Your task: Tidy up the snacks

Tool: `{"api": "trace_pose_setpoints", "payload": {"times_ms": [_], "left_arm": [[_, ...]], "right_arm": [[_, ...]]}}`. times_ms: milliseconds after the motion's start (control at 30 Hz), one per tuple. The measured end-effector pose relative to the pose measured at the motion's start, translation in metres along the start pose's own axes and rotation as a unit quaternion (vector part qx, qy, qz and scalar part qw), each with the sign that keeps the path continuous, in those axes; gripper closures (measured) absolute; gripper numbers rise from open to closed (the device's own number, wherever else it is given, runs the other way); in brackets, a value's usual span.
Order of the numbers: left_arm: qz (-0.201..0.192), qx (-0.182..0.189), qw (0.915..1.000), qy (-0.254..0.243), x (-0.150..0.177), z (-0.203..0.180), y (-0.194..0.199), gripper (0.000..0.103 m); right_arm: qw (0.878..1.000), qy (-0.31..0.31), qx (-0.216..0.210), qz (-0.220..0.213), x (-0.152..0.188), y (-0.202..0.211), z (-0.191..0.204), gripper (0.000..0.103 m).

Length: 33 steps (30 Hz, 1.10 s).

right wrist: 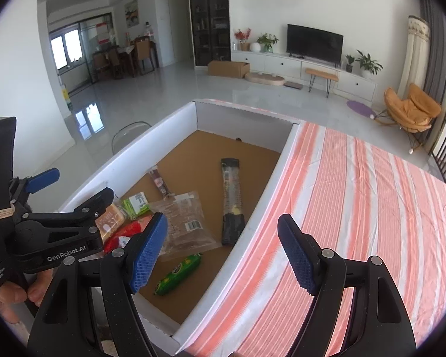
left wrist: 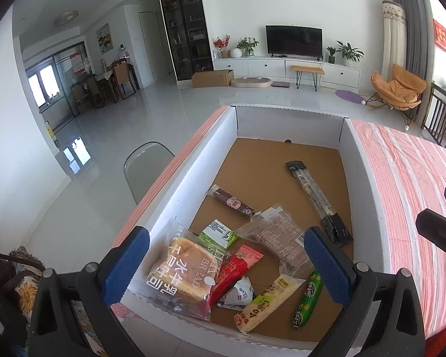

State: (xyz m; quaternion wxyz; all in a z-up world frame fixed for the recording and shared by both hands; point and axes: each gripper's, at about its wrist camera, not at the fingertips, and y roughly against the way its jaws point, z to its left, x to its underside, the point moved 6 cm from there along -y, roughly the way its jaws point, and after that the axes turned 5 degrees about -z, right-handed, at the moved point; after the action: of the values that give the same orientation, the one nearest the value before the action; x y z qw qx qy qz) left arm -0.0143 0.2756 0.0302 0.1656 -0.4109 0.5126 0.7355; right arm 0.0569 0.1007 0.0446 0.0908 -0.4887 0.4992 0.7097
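Cardboard-floored white box (left wrist: 193, 166) on a striped surface (right wrist: 356, 208) is filled with wrapped snacks (left wrist: 240, 255); left gripper (left wrist: 227, 264) and right gripper (right wrist: 223, 251) are held wide open, empty.

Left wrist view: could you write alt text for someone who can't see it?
An open two-fingered tool hovers over a white-walled cardboard box holding scattered snacks, including a bread packet and a green sausage. The box sits on a pink-striped tablecloth in a living room.

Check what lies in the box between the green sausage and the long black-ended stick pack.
In the right wrist view, a clear bag of brown snacks lies partly between the green sausage and the long black-ended pack; the rest is bare cardboard floor.
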Motion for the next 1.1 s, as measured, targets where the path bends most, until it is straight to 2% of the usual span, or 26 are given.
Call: {"api": "trace_pose_setpoints", "payload": {"times_ms": [67, 200, 333, 600, 767, 967, 1100], "left_arm": [[0.003, -0.006, 1.0, -0.005, 0.001, -0.001, 0.001, 0.0], [0.018, 0.011, 0.9998, 0.007, 0.004, -0.001, 0.0, 0.0], [0.022, 0.005, 0.9997, 0.012, 0.004, 0.002, 0.001, 0.0], [0.028, -0.013, 0.9993, 0.019, 0.003, 0.008, 0.001, 0.0], [0.033, -0.007, 0.9992, 0.02, 0.003, 0.011, 0.001, 0.0], [0.021, -0.02, 0.9995, 0.016, -0.001, 0.015, 0.004, 0.0], [0.022, -0.015, 0.9994, 0.02, -0.001, 0.015, 0.006, 0.0]], "right_arm": [[1.0, -0.011, -0.008, 0.005, 0.001, -0.001, -0.001, 0.023], [0.999, -0.038, -0.009, 0.034, 0.006, -0.006, -0.004, 0.023], [0.997, -0.05, -0.016, 0.049, 0.007, -0.007, 0.0, 0.023], [0.998, -0.028, -0.027, 0.049, 0.004, -0.005, 0.019, 0.023], [0.998, -0.021, -0.026, 0.052, 0.005, -0.005, 0.025, 0.023], [0.998, -0.02, -0.012, 0.052, 0.003, -0.006, 0.023, 0.023], [0.999, -0.009, 0.002, 0.042, 0.001, -0.004, 0.021, 0.023]]}}
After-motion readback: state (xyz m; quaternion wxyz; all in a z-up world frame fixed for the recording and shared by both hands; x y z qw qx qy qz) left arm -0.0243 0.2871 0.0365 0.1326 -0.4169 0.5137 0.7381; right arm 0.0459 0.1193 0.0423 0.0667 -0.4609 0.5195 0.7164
